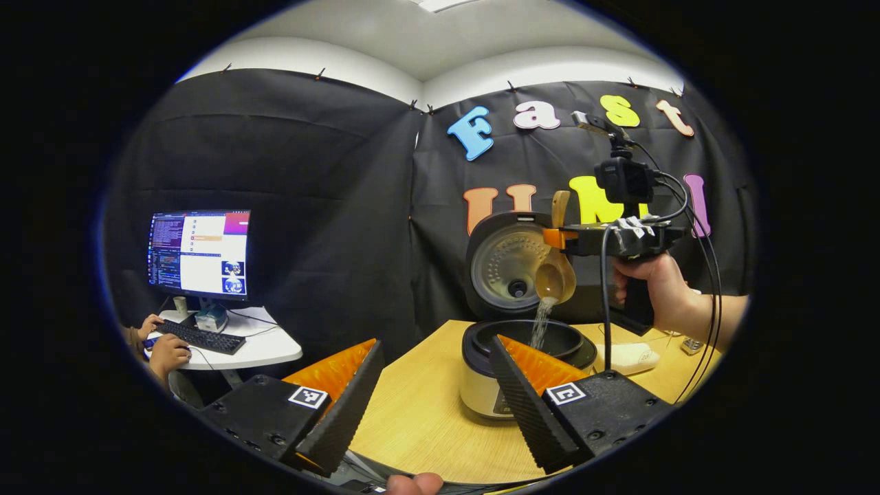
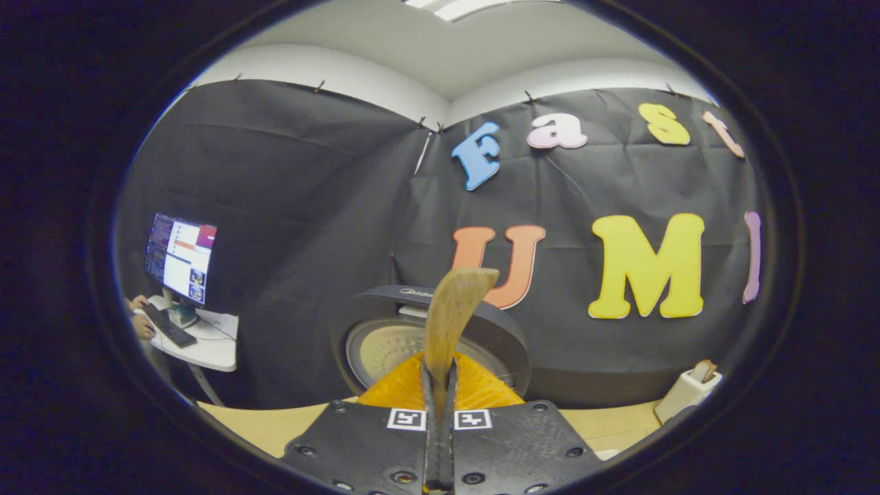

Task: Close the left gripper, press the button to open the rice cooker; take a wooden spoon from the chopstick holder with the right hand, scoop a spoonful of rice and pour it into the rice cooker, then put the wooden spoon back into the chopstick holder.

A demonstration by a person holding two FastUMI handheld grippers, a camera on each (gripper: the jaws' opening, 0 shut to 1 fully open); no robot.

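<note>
One spoonful is mid-pour. In the left gripper view the right gripper (image 1: 558,239) holds the wooden spoon (image 1: 557,275) clamped by its handle, bowl tipped down above the rice cooker (image 1: 526,350), and a thin stream of rice (image 1: 541,322) falls into the inner pot. The lid (image 1: 505,265) stands open behind the spoon. The left gripper (image 1: 440,375) hangs near the cooker's front, fingers spread apart, grasping nothing.

In the right gripper view both fingers (image 2: 430,385) press on the spoon handle (image 2: 450,313), which sticks up between them.

Risks, as judged from here:
- The stream lands toward the near side of the pot opening; a small drift of the hand toward the rim would scatter grains onto the table (image 1: 419,412).
- The spoon is held at a narrow point of the handle; it could swivel in the grip when tipped further.
- The spoon bowl is close to the lid, and a knock could jolt the pour.
- The chopstick holder (image 2: 684,395), probably the pale box at the table's far right, sits well apart from the cooker; leftover grains may drop on the way back.
</note>
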